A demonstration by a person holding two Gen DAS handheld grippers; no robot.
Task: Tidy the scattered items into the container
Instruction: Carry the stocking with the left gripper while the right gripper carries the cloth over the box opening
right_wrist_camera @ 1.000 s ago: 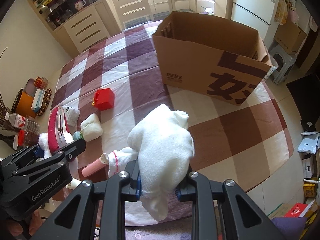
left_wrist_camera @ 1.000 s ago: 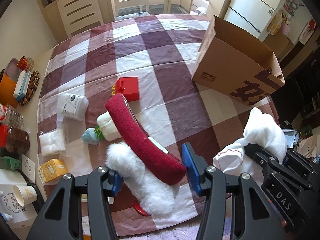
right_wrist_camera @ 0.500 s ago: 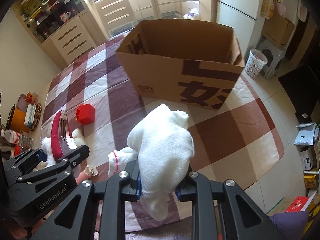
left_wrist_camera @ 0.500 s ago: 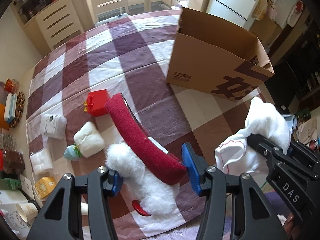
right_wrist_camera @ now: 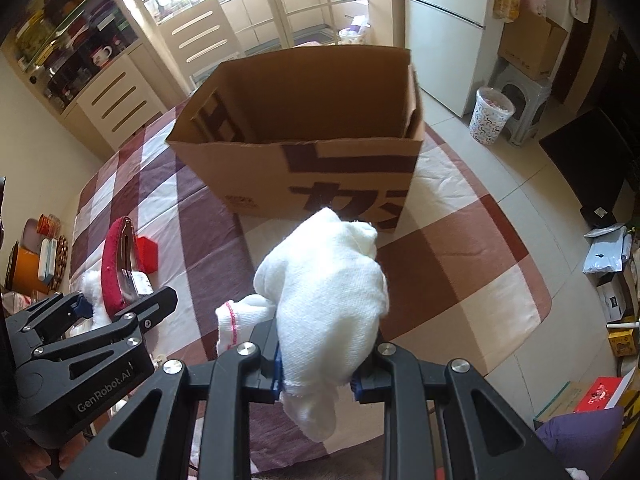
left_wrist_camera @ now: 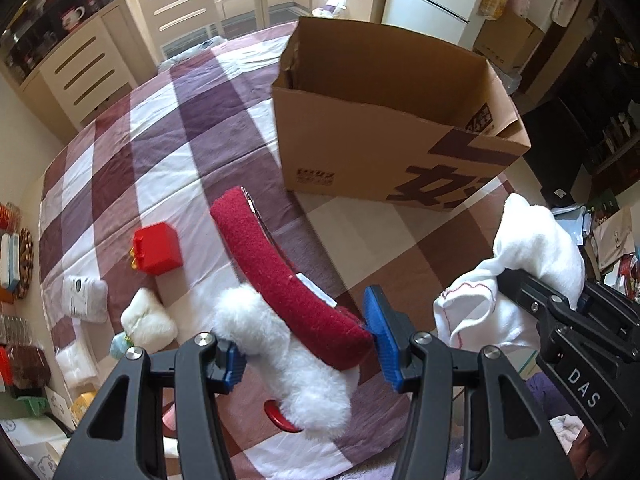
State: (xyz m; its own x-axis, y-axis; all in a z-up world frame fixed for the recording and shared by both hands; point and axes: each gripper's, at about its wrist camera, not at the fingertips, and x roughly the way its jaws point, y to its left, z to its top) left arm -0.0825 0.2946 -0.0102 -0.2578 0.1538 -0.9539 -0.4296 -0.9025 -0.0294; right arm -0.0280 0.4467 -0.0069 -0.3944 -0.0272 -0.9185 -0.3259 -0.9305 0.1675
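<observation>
An open-topped cardboard box (left_wrist_camera: 360, 148) stands on the checked tablecloth (left_wrist_camera: 180, 140), just ahead of both grippers. My left gripper (left_wrist_camera: 306, 350) is shut on a red fuzzy headband (left_wrist_camera: 280, 276) with white fluffy trim (left_wrist_camera: 280, 352), held above the table. In the right wrist view, my right gripper (right_wrist_camera: 316, 380) is shut on a white cloth bundle (right_wrist_camera: 332, 288) with red-stitched hems, held in front of the box (right_wrist_camera: 256, 172). The box's inside shows bare cardboard walls; its floor is hidden. That bundle (left_wrist_camera: 536, 248) also shows at the right of the left wrist view.
On the cloth to the left lie a small red box (left_wrist_camera: 158, 248), a white pouch (left_wrist_camera: 84, 298) and a white fluffy item (left_wrist_camera: 148, 324). Jars and packets crowd the left edge. A fridge (right_wrist_camera: 444, 32), a stool and a waste bin (right_wrist_camera: 490, 116) stand beyond the table.
Both grippers have carried their loads across the table toward the cardboard box, which now looms larger and nearer. The loose items have dropped back to the left. Both grips are unchanged.
</observation>
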